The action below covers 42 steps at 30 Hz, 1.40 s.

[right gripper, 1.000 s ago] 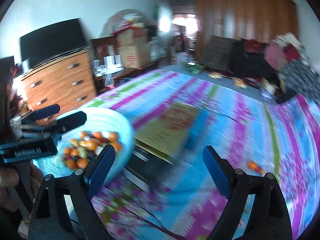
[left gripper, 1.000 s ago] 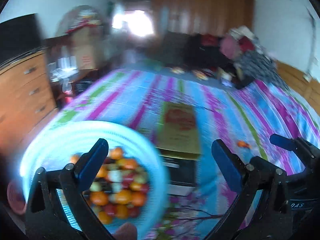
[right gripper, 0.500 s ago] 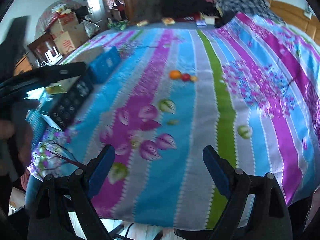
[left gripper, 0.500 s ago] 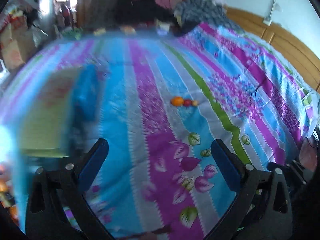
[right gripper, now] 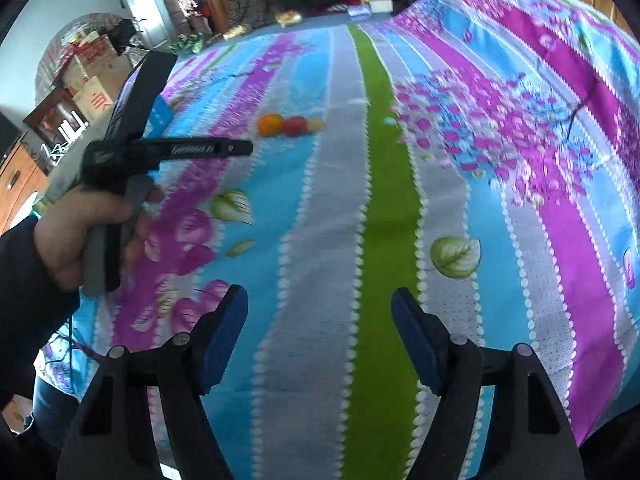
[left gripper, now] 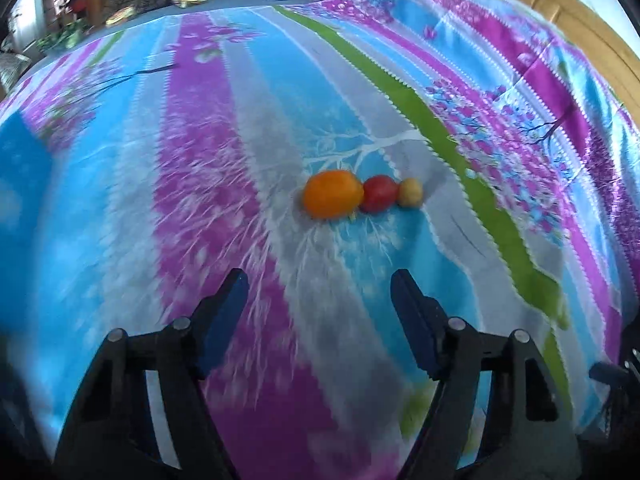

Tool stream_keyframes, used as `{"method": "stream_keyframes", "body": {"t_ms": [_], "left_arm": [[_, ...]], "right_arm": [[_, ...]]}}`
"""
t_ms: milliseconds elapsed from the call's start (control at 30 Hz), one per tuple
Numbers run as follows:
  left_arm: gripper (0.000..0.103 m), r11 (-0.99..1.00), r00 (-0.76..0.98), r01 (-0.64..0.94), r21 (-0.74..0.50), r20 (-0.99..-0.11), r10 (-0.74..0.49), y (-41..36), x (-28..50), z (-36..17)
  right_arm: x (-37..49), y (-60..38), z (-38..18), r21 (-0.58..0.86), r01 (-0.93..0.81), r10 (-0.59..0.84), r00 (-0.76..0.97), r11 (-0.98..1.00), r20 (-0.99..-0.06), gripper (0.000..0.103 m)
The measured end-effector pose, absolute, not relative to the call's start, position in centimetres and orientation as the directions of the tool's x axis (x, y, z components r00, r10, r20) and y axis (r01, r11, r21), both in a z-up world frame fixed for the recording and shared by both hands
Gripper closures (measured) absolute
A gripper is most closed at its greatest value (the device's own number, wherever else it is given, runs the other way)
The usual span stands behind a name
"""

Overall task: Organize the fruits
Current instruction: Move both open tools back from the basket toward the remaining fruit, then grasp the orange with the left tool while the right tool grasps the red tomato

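Observation:
Three small fruits lie touching in a row on the striped bedsheet: an orange one (left gripper: 333,194), a red one (left gripper: 379,193) and a small yellow one (left gripper: 410,192). They also show in the right wrist view: orange (right gripper: 270,124), red (right gripper: 295,126), yellow (right gripper: 315,124). My left gripper (left gripper: 319,292) is open and empty, just short of the orange fruit. It shows from the side in the right wrist view (right gripper: 224,147). My right gripper (right gripper: 320,308) is open and empty, well back from the fruits.
The striped blue, purple and green sheet (left gripper: 400,104) covers the bed. A blue box (right gripper: 160,114) lies at the left behind the left gripper. A wooden headboard (left gripper: 580,20) runs along the right. Clutter and furniture stand beyond the far edge.
Both grippers swung away from the bowl of fruit and the boxes towards the three loose fruits. The left gripper has closed in on them. The bowl is out of view.

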<state>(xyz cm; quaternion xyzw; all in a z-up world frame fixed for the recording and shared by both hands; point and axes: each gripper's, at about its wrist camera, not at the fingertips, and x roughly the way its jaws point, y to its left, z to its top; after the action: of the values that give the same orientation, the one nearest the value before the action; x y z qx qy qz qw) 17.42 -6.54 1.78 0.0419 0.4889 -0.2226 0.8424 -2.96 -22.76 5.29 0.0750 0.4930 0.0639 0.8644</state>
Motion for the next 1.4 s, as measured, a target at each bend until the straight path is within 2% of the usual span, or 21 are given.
{"method": "stream_keyframes", "body": {"t_ms": [233, 300, 333, 633, 700, 900, 1033, 1133, 1267, 1400], "left_arm": [[0.03, 0.886, 0.465, 0.452, -0.107, -0.819, -0.337, -8.8, 20.4, 0.9], [0.061, 0.882, 0.468, 0.461, -0.1, -0.816, -0.338, -8.9, 20.7, 1.0], [0.063, 0.881, 0.467, 0.461, -0.103, -0.816, -0.34, -8.8, 20.8, 1.0], [0.063, 0.916, 0.498, 0.337, -0.22, -0.784, -0.371, -3.1, 16.4, 1.1], [0.063, 0.912, 0.496, 0.317, -0.261, -0.774, -0.393, -2.3, 16.1, 0.7], [0.063, 0.906, 0.508, 0.322, -0.276, -0.757, -0.411, -2.3, 16.1, 0.2], [0.062, 0.903, 0.51, 0.322, -0.285, -0.752, -0.419, -2.1, 16.1, 0.0], [0.062, 0.901, 0.509, 0.319, -0.294, -0.748, -0.425, -1.9, 16.0, -0.1], [0.062, 0.901, 0.51, 0.318, -0.295, -0.748, -0.424, -1.9, 16.1, -0.1], [0.062, 0.904, 0.512, 0.318, -0.285, -0.751, -0.417, -2.1, 16.2, -0.1]], "right_arm": [[-1.2, -25.4, 2.0, 0.201, 0.014, 0.171, 0.467, 0.98, -0.868, 0.025], [-0.3, -25.9, 1.7, 0.206, 0.021, 0.171, 0.473, 0.978, -0.864, 0.029], [0.2, -26.0, 1.6, 0.209, 0.021, 0.174, 0.477, 0.978, -0.861, 0.03], [8.8, -24.5, 2.9, 0.215, -0.125, 0.247, 0.577, 0.969, -0.778, 0.037], [12.2, -23.5, 2.7, 0.212, -0.183, 0.28, 0.574, 0.96, -0.77, 0.047], [19.1, -20.1, 1.5, 0.179, -0.314, 0.327, 0.521, 0.932, -0.788, 0.048], [21.9, -18.0, 0.2, 0.111, -0.366, 0.295, 0.499, 0.924, -0.815, 0.048], [22.9, -17.1, -0.7, 0.071, -0.381, 0.27, 0.499, 0.922, -0.823, 0.053], [23.0, -16.4, -0.9, 0.02, -0.38, 0.233, 0.524, 0.925, -0.819, 0.071], [21.8, -16.6, -0.4, -0.004, -0.328, 0.191, 0.558, 0.945, -0.808, 0.071]]}}
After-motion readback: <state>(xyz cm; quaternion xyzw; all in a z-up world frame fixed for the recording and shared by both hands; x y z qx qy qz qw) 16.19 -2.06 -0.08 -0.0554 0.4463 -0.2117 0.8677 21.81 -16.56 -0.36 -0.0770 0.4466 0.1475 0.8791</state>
